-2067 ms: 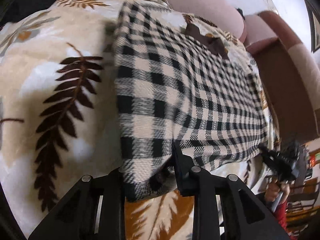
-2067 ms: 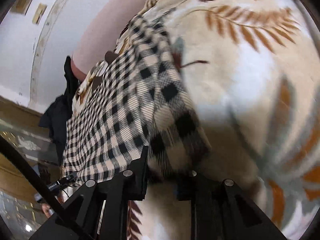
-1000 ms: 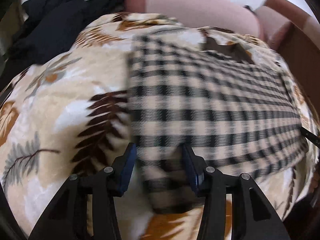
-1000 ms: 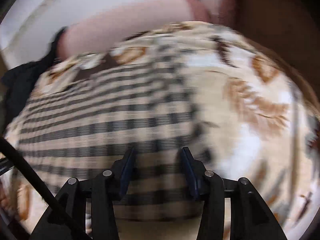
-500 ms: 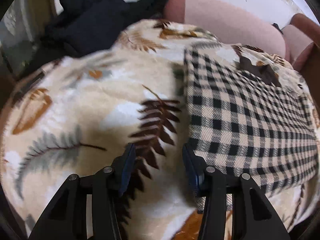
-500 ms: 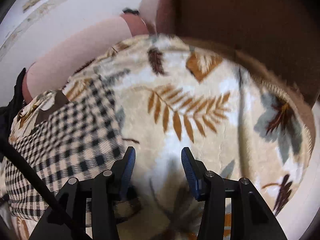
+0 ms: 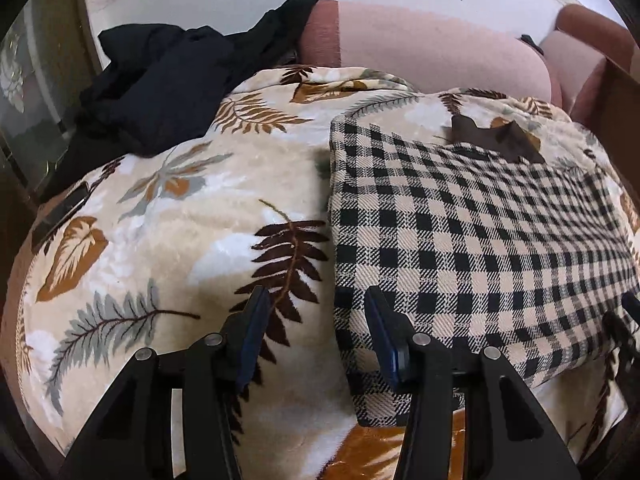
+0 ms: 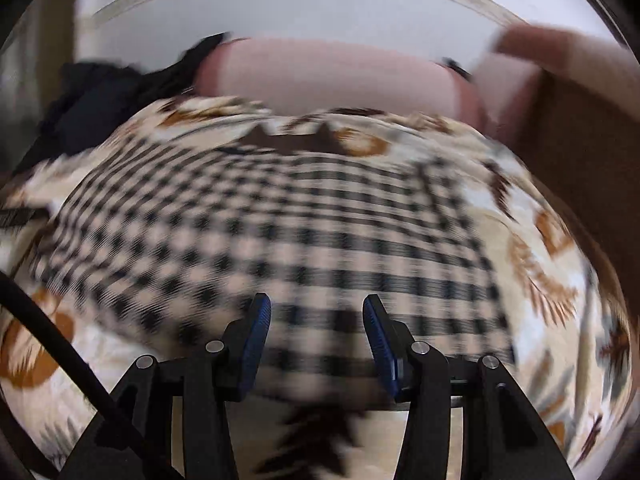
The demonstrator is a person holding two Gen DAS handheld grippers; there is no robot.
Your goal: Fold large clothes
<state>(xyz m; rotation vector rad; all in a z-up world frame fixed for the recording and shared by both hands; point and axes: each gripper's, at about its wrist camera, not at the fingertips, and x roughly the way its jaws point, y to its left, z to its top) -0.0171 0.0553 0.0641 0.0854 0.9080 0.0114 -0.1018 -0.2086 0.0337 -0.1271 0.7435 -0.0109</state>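
A black-and-cream checked garment (image 7: 460, 232) lies folded flat on a leaf-print blanket (image 7: 160, 220). It also shows, blurred, in the right wrist view (image 8: 320, 232). My left gripper (image 7: 316, 320) is open and empty, hovering over the garment's near left edge, which runs between its fingers. My right gripper (image 8: 316, 324) is open and empty above the garment's near edge. The right gripper's tips show at the right edge of the left wrist view (image 7: 624, 328).
The blanket covers a pink sofa with a backrest (image 7: 420, 48) and an armrest (image 7: 592, 64) at the right. A pile of black clothes (image 7: 168, 80) lies at the back left. A dark brown patch (image 7: 492, 136) shows at the garment's far edge.
Both grippers let go of the checked garment's near corners and opened. The left one drew back and to the left. The right one swung away to the right, then back over the garment.
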